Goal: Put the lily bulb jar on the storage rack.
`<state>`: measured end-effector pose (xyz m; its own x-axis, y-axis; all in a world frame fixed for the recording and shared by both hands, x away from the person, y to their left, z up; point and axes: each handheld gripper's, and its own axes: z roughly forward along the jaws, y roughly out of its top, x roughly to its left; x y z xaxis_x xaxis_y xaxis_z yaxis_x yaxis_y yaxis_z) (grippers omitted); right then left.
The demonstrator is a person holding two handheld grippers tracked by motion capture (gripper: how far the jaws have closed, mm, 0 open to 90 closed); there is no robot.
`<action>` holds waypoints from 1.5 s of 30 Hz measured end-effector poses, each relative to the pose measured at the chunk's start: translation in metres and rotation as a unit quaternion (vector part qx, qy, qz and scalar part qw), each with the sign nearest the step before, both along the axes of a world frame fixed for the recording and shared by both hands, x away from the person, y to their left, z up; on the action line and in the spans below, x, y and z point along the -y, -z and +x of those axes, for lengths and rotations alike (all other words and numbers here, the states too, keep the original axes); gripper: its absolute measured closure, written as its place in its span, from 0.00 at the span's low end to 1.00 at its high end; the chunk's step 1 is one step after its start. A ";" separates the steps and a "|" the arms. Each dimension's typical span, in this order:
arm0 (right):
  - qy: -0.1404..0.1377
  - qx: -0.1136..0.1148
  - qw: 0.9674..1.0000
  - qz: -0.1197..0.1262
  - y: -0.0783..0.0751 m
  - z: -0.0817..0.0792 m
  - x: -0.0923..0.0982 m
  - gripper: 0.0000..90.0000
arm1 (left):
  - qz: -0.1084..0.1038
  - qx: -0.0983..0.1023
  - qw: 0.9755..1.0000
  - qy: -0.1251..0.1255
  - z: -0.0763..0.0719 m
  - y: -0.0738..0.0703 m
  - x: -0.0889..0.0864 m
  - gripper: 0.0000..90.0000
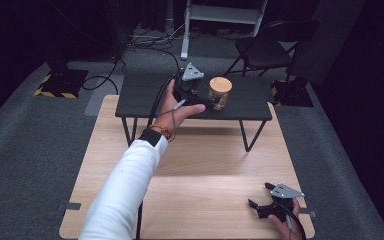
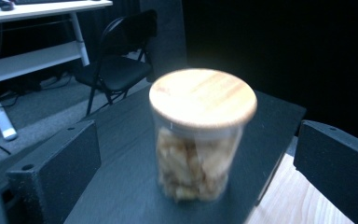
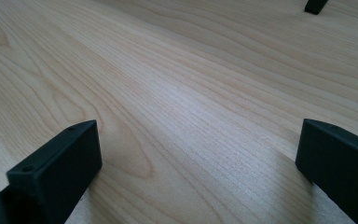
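Clear glass jar (image 2: pixel 199 140) with a round pale wooden lid, filled with pale beige chunky pieces, upright on the small black slatted worktop (image 1: pixel 140 95) that stands at the far end of the larger light wood worktop (image 1: pixel 190 175). Placed toward the right half of the black worktop, near its front edge.

Left gripper (image 1: pixel 200 100) reached forward over the black worktop on an outstretched arm in a white sleeve (image 1: pixel 125 190), grey three-cornered plate on top, black cable trailing back past the wrist. Jaws spread wide, one on each side of the jar in the left gripper view, clear of the glass on both sides (a gap of dark worktop visible between each jaw and the jar). Jar between the jaws but ungripped.

Right gripper (image 1: pixel 260 197) low over the near right corner of the light wood worktop, held in a hand (image 1: pixel 286 224) at the bottom edge of the high view. Jaws wide apart too, with bare wood grain between them in the right gripper view, holding nothing.

Beyond the worktops: grey carpet, a black folding chair (image 1: pixel 265 50), a white desk frame (image 1: pixel 220 15).
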<state>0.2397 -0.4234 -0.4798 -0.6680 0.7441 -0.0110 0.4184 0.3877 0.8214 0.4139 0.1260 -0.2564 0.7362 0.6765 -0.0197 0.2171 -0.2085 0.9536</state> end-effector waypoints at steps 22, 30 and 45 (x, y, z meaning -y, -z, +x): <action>0.002 0.001 1.000 0.000 0.000 0.000 -0.001 0.00 | 0.023 0.013 1.000 -0.002 -0.093 0.076 -0.065 0.01; 0.002 0.001 1.000 0.000 0.000 0.000 -0.001 0.00 | 0.039 0.008 0.999 -0.010 -0.123 0.125 -0.075 0.00; 0.002 0.000 1.000 0.000 0.000 0.000 -0.001 0.00 | 0.072 -0.034 0.997 -0.014 -0.159 0.199 -0.089 0.01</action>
